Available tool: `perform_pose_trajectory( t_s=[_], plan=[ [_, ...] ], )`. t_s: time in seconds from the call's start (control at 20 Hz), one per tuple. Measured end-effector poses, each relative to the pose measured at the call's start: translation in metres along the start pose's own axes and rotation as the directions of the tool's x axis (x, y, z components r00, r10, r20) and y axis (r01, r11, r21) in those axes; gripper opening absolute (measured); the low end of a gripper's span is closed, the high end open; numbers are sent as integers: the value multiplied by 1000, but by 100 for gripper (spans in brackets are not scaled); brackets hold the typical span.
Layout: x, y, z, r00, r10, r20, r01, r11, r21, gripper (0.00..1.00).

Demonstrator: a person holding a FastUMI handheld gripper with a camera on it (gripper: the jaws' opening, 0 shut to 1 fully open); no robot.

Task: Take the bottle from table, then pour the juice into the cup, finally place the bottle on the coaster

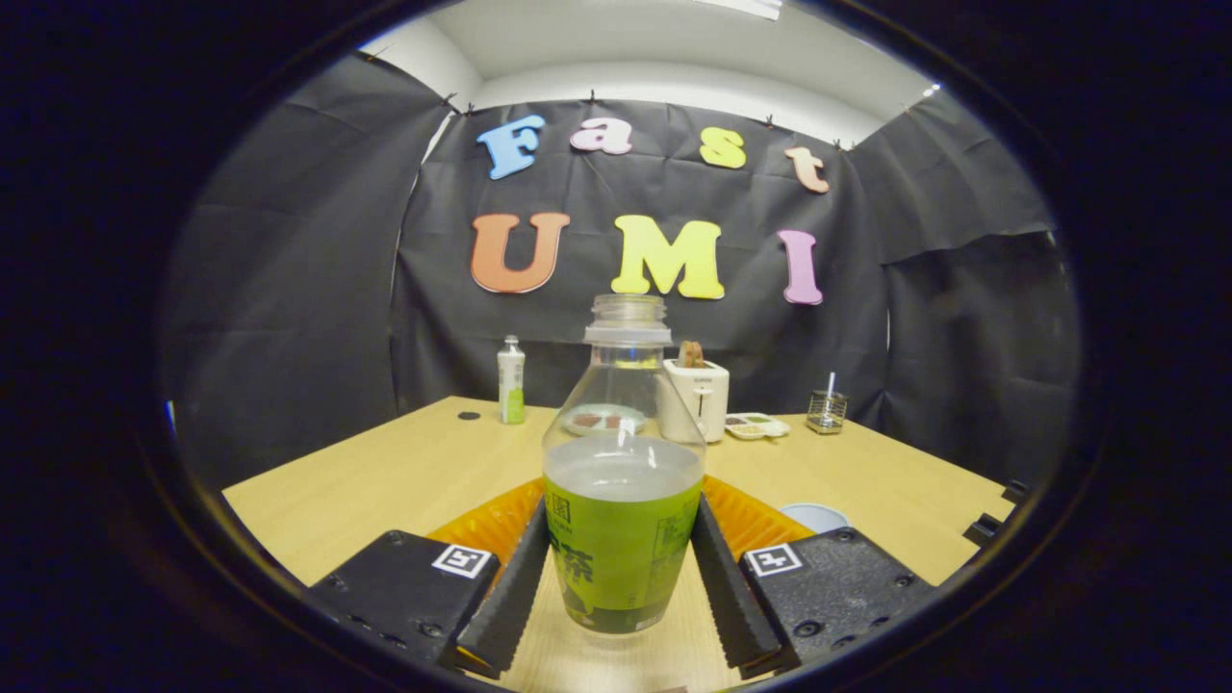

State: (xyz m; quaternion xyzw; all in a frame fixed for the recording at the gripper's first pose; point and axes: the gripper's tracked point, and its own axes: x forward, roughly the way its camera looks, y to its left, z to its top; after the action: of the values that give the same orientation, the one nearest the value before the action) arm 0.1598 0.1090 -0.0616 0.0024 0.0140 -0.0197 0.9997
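On the pale wooden worktop (pixel 385 472), dead ahead at twelve o'clock from the tool (pixel 616 568), stands the bottle (pixel 621 481): clear, uncapped, upright, with green juice filling roughly its lower half under a green label. The tool's two fingers (pixel 510 587) flank the labelled part of the bottle, one at about nine o'clock of it and one at three, and both ribbed faces appear to touch or all but touch the label; the tool looks closed on the bottle, though how firmly it presses cannot be told. The bottle's base seems to rest on the worktop, so the lift is judged not yet begun.

Just behind the bottle, spreading out past both fingers, lies an orange ribbed disc (pixel 491 525) (probably the coaster). At about two o'clock, beyond the right finger, sits a small pale blue rim (pixel 813 517), which may be the cup. Farther back stand a white toaster (pixel 695 397), a small white-and-green bottle (pixel 511 382) at eleven o'clock, a shallow dish (pixel 757 425) and a wire holder (pixel 826 411).

To do this step well, the grip should be firm and level on the label, below the liquid line. With the mouth open, the lift wants to be straight up and slow, keeping the bottle vertical until it is over the cup.
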Motion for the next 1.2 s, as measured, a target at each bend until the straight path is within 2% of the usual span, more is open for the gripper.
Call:
perform_pose_trajectory(
  t_s=[0.4,0.65,0.95,1.2],
  plan=[
    [-28,8,35,999,48,-9,-47,997,66,81],
    [-30,7,52,997,73,-18,-68,979,194,81],
    [-21,9,55,989,139,-53,-109,922,371,81],
    [-8,8,66,981,190,-35,-138,815,563,80]
  ],
)
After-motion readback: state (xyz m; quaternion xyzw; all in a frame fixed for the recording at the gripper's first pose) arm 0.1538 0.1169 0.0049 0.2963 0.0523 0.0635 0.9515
